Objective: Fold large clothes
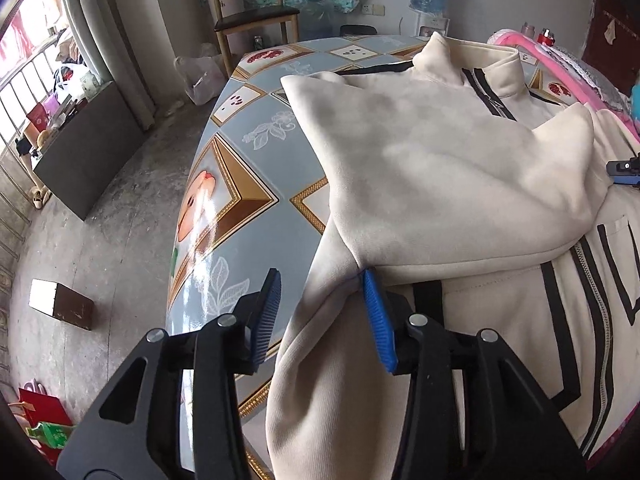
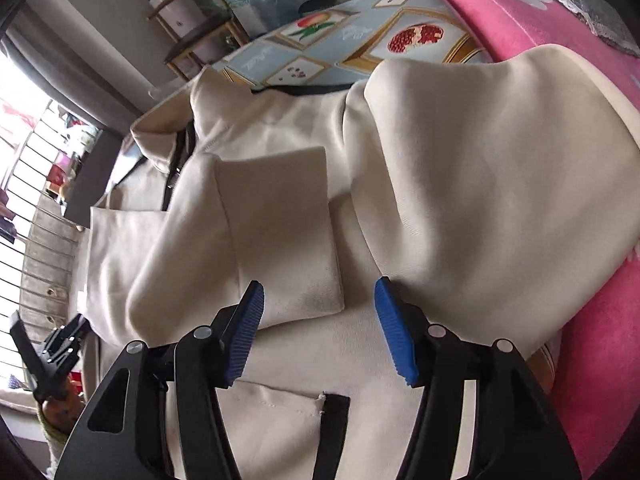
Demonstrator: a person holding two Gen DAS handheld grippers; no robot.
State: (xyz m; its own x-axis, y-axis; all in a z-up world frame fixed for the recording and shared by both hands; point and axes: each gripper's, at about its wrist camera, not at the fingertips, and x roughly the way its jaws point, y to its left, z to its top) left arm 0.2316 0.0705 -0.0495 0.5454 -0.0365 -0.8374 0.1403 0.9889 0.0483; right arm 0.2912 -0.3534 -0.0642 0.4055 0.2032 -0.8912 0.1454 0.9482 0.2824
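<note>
Shown from both wrist views, a cream zip-front jacket [image 1: 440,168] lies across a table [image 1: 256,128] covered in a blue cloth printed with framed fruit, its right side running onto a pink blanket [image 2: 500,12]. Both sleeves appear folded inward over the chest: in the left wrist view one sleeve crosses the body toward the zipper, and in the right wrist view the other ends in a squared cuff [image 2: 288,232] resting on the front panel. The left gripper [image 1: 324,316] has its blue pads parted, with the folded sleeve edge between them; one pad [image 1: 376,320] lies against the fabric while the other stands clear, so nothing is clamped. The right gripper [image 2: 320,328] is likewise parted and empty, poised just above the front panel near the cuff and a dark-edged pocket [image 2: 332,412]. The step in hand is judged to be letting go of the sleeve folds. To do it well, both grippers should lift straight away with the pads kept apart, so that no ribbed pad drags a sleeve back out. The fabric looks thick, soft and matte, holding broad rounded folds rather than sharp creases. Black trim follows the collar [image 1: 496,60], zipper and hem. A later fold may need pressing flat.
</note>
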